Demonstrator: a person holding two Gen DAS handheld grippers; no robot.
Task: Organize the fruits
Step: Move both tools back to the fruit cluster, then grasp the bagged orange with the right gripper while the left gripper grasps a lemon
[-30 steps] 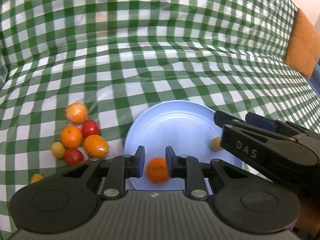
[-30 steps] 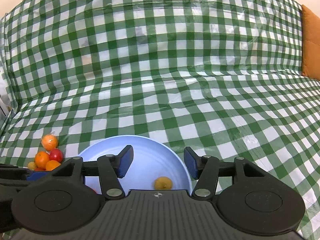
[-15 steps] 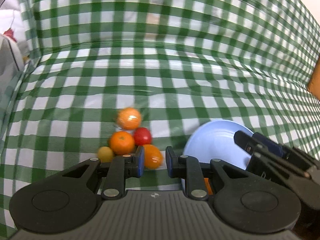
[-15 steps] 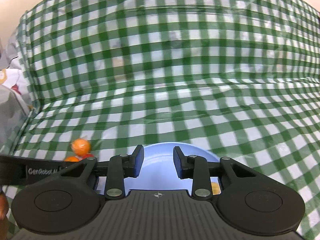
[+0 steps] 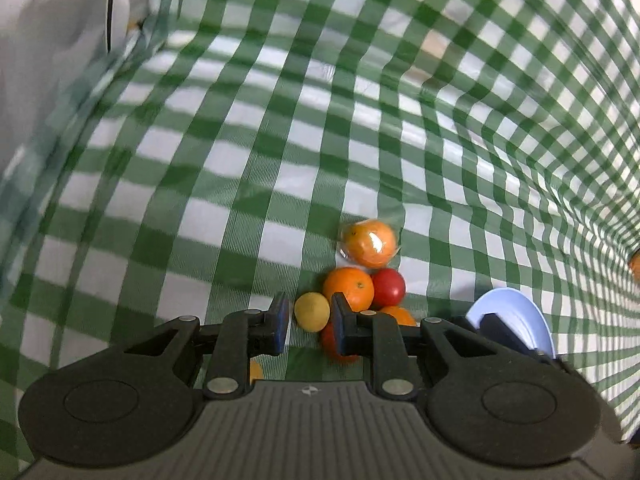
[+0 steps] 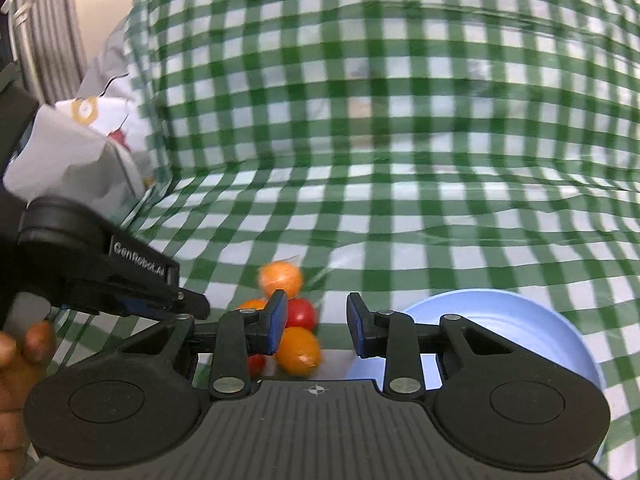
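A pile of fruit lies on the green checked cloth: a wrapped orange point(image 5: 370, 242) at the back, a bare orange point(image 5: 350, 288), a red tomato point(image 5: 388, 287), a yellow fruit point(image 5: 312, 312) and an oval orange one point(image 6: 298, 350). My left gripper point(image 5: 310, 320) hovers over the pile's left side, shut, and the yellow fruit shows through the gap beneath it, not gripped. The right gripper point(image 6: 316, 320) hangs over the pile's right side, its jaws a narrow gap apart with nothing between them. The light blue plate point(image 6: 500, 308) sits to the right of the pile.
A white printed bag point(image 6: 80, 152) lies at the cloth's left edge, with a white rack point(image 6: 40, 20) behind it. A person's fingers point(image 6: 24, 352) hold the left gripper's handle. A small orange fruit point(image 5: 256, 372) peeks out under the left gripper.
Both grippers have swung left from over the plate to the fruit pile. The right jaws have narrowed. The fruit on the plate has passed out of view.
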